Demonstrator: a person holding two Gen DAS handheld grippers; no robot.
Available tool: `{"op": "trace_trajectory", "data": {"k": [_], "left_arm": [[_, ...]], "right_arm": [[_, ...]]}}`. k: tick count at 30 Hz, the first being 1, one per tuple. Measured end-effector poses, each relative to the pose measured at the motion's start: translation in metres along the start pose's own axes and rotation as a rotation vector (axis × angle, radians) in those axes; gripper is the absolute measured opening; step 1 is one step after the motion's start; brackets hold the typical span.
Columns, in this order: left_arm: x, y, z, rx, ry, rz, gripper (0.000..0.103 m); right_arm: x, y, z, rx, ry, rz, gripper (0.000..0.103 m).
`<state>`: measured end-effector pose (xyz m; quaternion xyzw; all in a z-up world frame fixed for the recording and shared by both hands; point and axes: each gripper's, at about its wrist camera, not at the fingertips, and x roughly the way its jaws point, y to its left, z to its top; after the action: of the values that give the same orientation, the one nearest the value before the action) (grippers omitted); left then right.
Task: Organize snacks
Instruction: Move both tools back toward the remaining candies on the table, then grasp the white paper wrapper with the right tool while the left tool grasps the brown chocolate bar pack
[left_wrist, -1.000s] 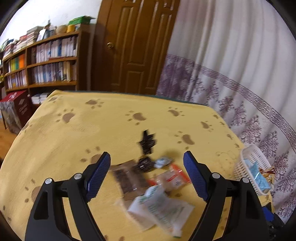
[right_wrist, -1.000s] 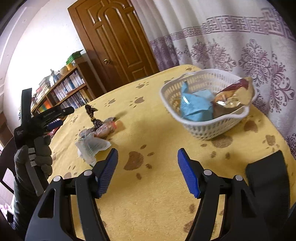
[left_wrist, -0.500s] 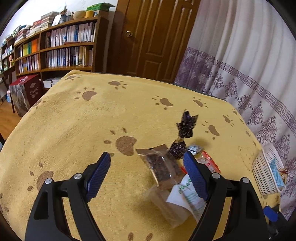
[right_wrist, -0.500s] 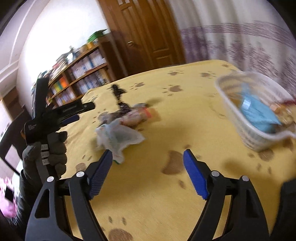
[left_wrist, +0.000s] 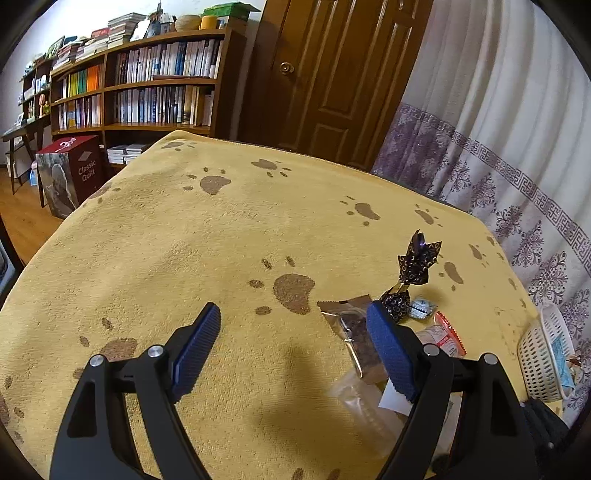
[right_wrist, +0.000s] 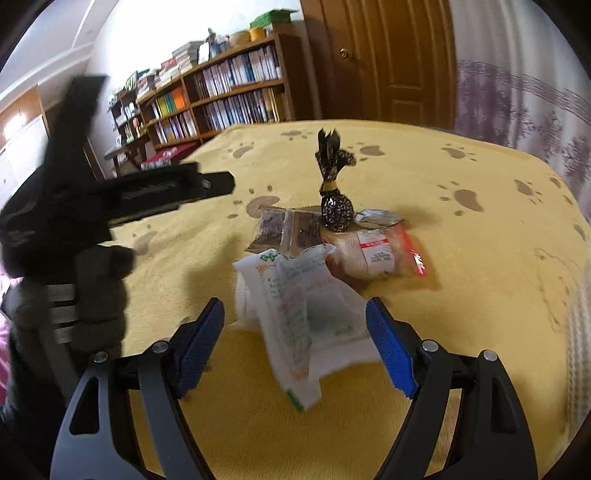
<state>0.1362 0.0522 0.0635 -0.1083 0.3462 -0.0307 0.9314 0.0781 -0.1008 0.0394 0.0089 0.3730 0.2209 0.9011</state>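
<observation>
A pile of snacks lies on the yellow paw-print cloth (left_wrist: 221, 240). In it are a dark twisted candy (right_wrist: 334, 192), a brown packet (right_wrist: 288, 229), a small silver sweet (right_wrist: 376, 216), a red-and-white packet (right_wrist: 376, 254) and a white bag with green print (right_wrist: 306, 310). My right gripper (right_wrist: 295, 332) is open, and the white bag lies between its fingers with the pads off it. My left gripper (left_wrist: 295, 332) is open over bare cloth. The pile is to its right, with the brown packet (left_wrist: 354, 332) behind its right finger (left_wrist: 388, 350). A gloved hand (right_wrist: 92, 280) holds the left gripper (right_wrist: 225, 182).
A white basket (left_wrist: 539, 358) holding a blue packet stands at the table's right edge. It shows as a blur (right_wrist: 580, 332) in the right wrist view. Behind the table are bookshelves (left_wrist: 147, 85), a brown door (left_wrist: 332, 74), a curtain (left_wrist: 498, 129) and a red box (left_wrist: 74, 173).
My right gripper swung left from the basket to the snack pile, and its jaws widened. My left gripper shifted left and lower, so the pile moved from between its fingers to its right.
</observation>
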Motion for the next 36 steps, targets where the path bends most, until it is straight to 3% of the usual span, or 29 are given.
{"op": "trace_trajectory", "data": {"k": [8,10,14,18,26,32,36], "left_arm": [[0.003,0.006,-0.001,-0.021,0.014,-0.006,0.08],[0.004,0.007,-0.001,-0.023,0.017,-0.006,0.081],[0.006,0.006,-0.003,-0.019,0.023,-0.004,0.081],[0.009,0.004,-0.004,-0.012,0.028,0.0,0.081],[0.015,-0.002,-0.009,0.014,0.045,0.0,0.081],[0.021,-0.019,-0.015,0.078,0.061,-0.006,0.081],[0.025,-0.032,-0.017,0.117,0.072,-0.011,0.081]], "right_arm": [[0.032,-0.017,0.01,0.043,0.048,0.016,0.08],[0.034,-0.019,0.011,0.053,0.058,0.022,0.076],[0.033,-0.021,0.009,0.056,0.065,0.017,0.055],[0.028,-0.017,0.004,0.033,0.062,-0.001,0.047],[0.003,-0.023,-0.018,0.078,0.04,-0.071,0.045],[-0.019,-0.038,-0.035,0.151,0.018,-0.151,0.045],[-0.027,-0.044,-0.043,0.176,0.005,-0.159,0.045]]}}
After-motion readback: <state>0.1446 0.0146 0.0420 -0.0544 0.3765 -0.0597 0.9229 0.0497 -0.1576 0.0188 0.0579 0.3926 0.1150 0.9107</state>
